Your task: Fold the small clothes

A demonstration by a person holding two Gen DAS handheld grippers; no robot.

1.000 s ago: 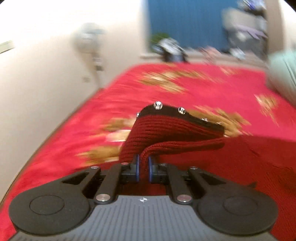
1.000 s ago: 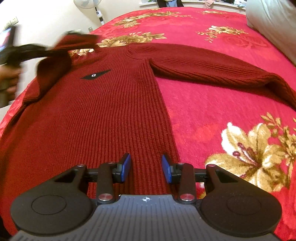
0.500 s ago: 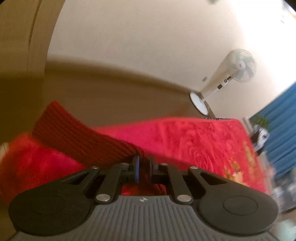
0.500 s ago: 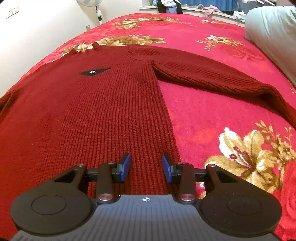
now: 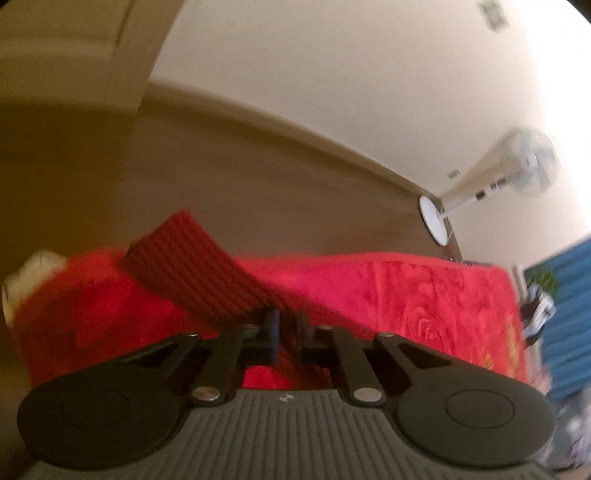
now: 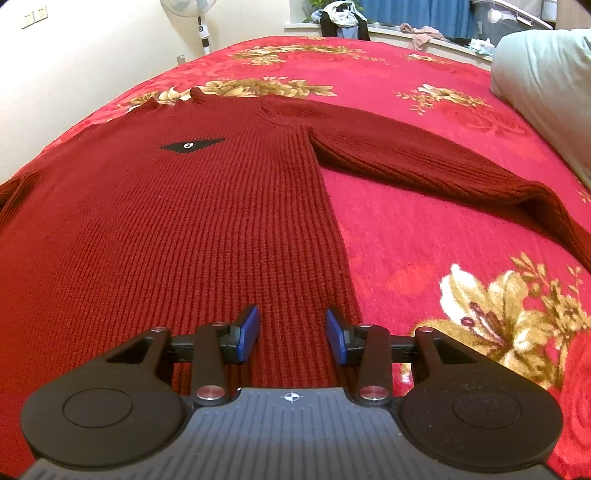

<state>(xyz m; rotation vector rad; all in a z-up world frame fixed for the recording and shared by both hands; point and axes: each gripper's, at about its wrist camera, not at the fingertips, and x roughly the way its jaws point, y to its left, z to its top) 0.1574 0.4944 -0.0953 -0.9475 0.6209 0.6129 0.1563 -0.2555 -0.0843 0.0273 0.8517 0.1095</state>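
Dark-red ribbed knit fills my right wrist view: the sweater point(image 6: 177, 221) lies flat, front up, on a red floral bedspread point(image 6: 424, 251), its neck toward twelve o'clock and one sleeve point(image 6: 443, 166) stretched out toward three o'clock. My right gripper point(image 6: 291, 334) hovers over the sweater's lower edge, blue-padded fingers point(image 6: 248, 332) spread apart with nothing between them. A black diamond-shaped patch point(image 6: 192, 144) sits on the chest toward eleven o'clock. A pale pillow point(image 6: 546, 85) rests at two o'clock, and a standing fan point(image 6: 195, 14) is against the wall at eleven. In the blurred left wrist view, my left gripper point(image 5: 287, 334) has its jaws drawn close on what appears to be the other sleeve point(image 5: 199, 273), whose ribbed cuff trails toward ten o'clock over the bed's edge, above a brown floor point(image 5: 184, 162).
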